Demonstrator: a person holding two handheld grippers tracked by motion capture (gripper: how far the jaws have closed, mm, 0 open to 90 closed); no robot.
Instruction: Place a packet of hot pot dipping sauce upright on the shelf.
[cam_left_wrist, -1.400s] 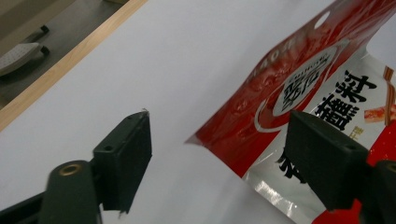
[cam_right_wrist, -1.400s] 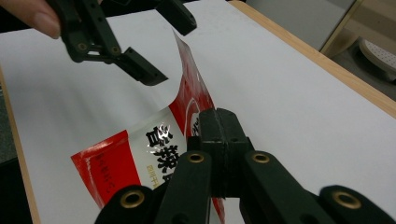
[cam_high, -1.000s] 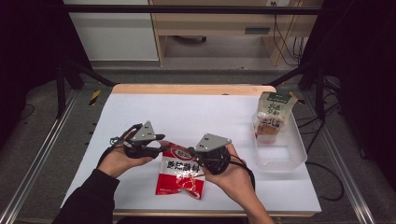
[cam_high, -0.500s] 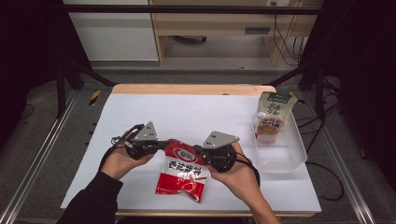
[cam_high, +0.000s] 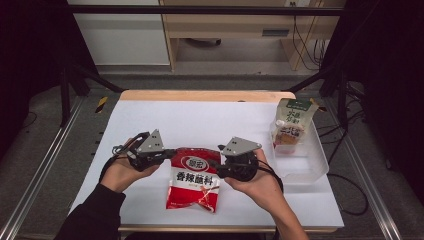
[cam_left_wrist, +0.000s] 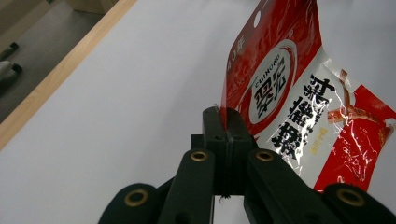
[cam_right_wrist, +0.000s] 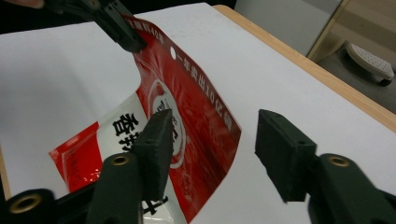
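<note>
Red seasoning packet (cam_high: 194, 177) at the table's (cam_high: 150, 120) near edge, top corner lifted off the surface. Left gripper (cam_left_wrist: 224, 122) clamped tight on that corner. Right gripper (cam_right_wrist: 212, 149) jaws just been opening, packet edge loose between them, pads clear.

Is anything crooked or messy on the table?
Nothing is spilled or torn. The red packet is bent: the left gripper pinches one top corner and lifts it, so it curls up off the white table. The right gripper has just opened, its pads not pressing the packet. The green pouch leans in the clear bin.
</note>
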